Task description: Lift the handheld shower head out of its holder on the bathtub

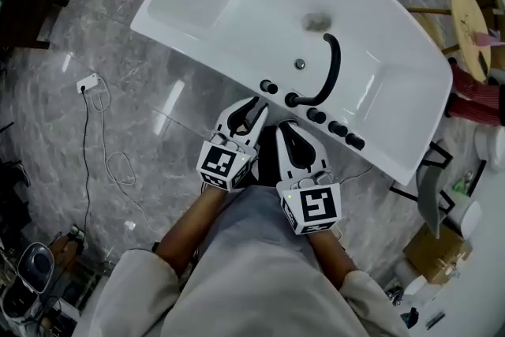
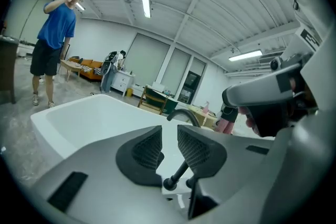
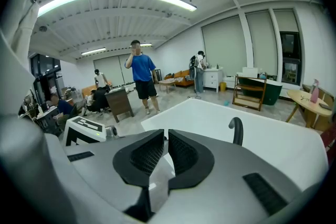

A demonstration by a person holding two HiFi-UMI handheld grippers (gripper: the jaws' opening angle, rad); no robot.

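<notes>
A white bathtub [image 1: 201,55] lies slantwise on the grey floor, with a row of black fittings [image 1: 338,127] along its near rim and a curved black spout [image 1: 330,71]. I cannot tell which fitting is the handheld shower head. My left gripper [image 1: 251,108] hovers at the rim near the leftmost knob [image 1: 268,87]; its jaws [image 2: 169,136] are open with nothing between them, and a black stem [image 2: 177,173] shows just below. My right gripper [image 1: 286,130] is beside it, short of the rim, pads [image 3: 166,139] nearly touching and empty. The spout [image 3: 236,129] rises beyond.
A power strip [image 1: 88,81] with a looping cable lies on the floor at left. A round wooden table [image 1: 471,20] and boxes [image 1: 438,249] stand at right. A person in a blue shirt [image 3: 142,76] stands beyond the tub's far end; others are further back.
</notes>
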